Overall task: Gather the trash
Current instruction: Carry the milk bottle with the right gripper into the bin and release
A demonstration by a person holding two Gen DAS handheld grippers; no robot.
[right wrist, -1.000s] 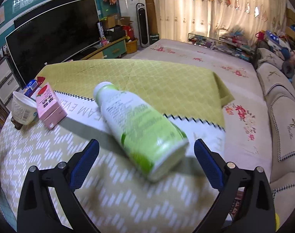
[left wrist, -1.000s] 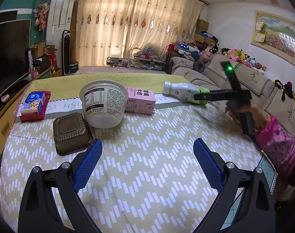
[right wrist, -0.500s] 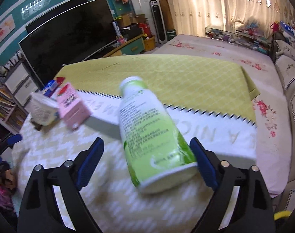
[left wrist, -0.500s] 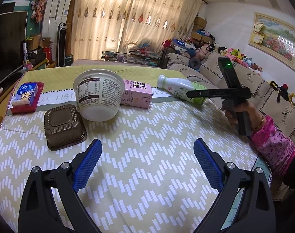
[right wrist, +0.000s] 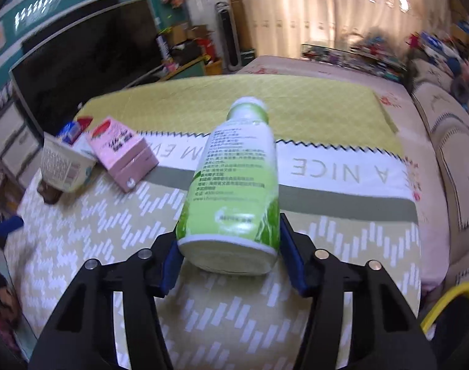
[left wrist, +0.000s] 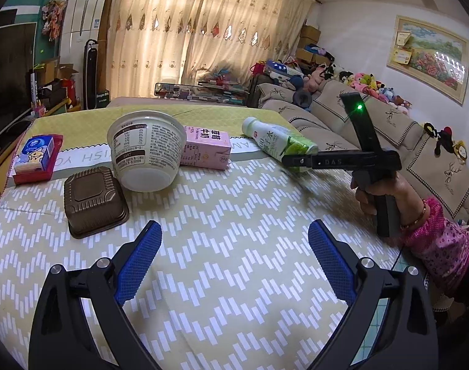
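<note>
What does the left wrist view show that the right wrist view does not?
Only the left wrist view shows the open left gripper, the whole brown tray and the hand holding the right tool. Only the right wrist view shows the right gripper closed on the bottle's base. Both share the green bottle, pink carton and white cup.

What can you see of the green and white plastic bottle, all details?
The green and white plastic bottle lies on its side on the chevron-patterned tablecloth, white cap pointing away from the right tongs. Its body is white near the neck and green toward the base, with small printed text. The blue pads sit against both sides of its base end. It touches no other trash.
</note>
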